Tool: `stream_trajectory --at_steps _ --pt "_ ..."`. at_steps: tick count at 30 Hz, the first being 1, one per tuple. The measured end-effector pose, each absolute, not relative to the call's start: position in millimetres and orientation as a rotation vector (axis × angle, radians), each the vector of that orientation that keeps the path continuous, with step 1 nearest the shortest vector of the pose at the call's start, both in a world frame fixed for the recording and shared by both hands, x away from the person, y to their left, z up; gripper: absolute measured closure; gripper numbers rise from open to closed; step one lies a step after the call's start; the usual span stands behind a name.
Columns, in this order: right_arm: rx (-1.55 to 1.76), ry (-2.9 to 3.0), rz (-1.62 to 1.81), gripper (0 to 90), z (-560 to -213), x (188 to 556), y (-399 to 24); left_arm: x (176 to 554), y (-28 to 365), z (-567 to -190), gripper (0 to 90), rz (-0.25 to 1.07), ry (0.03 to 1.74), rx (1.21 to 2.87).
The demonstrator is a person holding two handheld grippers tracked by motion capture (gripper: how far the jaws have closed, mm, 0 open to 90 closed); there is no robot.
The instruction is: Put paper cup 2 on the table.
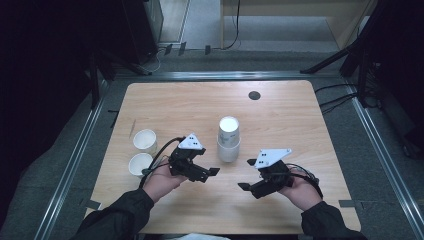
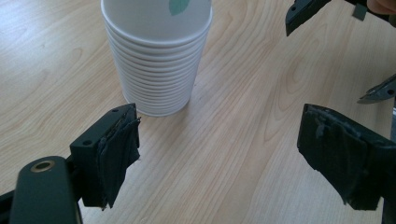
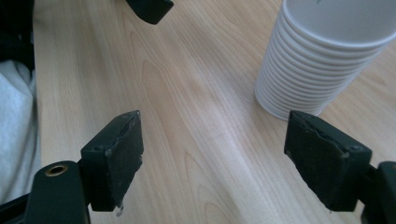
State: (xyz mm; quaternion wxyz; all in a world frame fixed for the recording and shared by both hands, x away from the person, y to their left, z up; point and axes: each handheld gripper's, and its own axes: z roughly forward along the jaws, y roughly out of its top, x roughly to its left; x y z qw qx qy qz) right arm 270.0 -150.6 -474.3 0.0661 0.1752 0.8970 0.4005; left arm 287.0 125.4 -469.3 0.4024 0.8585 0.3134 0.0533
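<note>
A stack of white paper cups [image 1: 228, 140] stands at the table's middle, its rolled rims ringed down to the tabletop; a green leaf mark shows on the top cup. Just left of it and nearer me, my left gripper [image 1: 209, 175] is open and empty, with the stack [image 2: 156, 60] ahead of its left jaw. My right gripper [image 1: 247, 174] is open and empty too, right of the stack and nearer me. In its own view the stack [image 3: 322, 60] stands beyond its right jaw. Two single upright cups [image 1: 145, 141] [image 1: 140, 165] sit at the left.
A dark round cable hole [image 1: 254, 95] lies at the back right of the wooden table [image 1: 280, 115]. A thin stick [image 1: 132, 127] lies near the left edge. The other gripper's jaw tips [image 2: 303, 11] [image 3: 149, 9] show in each gripper view. White cloth [image 3: 16, 130] is at the table's near edge.
</note>
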Motion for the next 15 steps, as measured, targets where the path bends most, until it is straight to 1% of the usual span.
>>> stream_trajectory --at_steps 4,8,10,15 --pt "0.465 2.710 1.190 20.5 -476 269 -148 286 123 -472 13.4 0.154 0.781 2.192" --pt "0.436 2.717 1.170 20.5 -477 267 -147 285 121 -476 13.7 0.230 0.740 2.231" --pt "0.430 2.717 1.166 20.5 -477 268 -146 285 121 -478 13.8 0.246 0.740 2.238" --pt "0.418 2.728 1.157 20.5 -478 269 -146 286 121 -484 13.8 0.235 0.745 2.266"
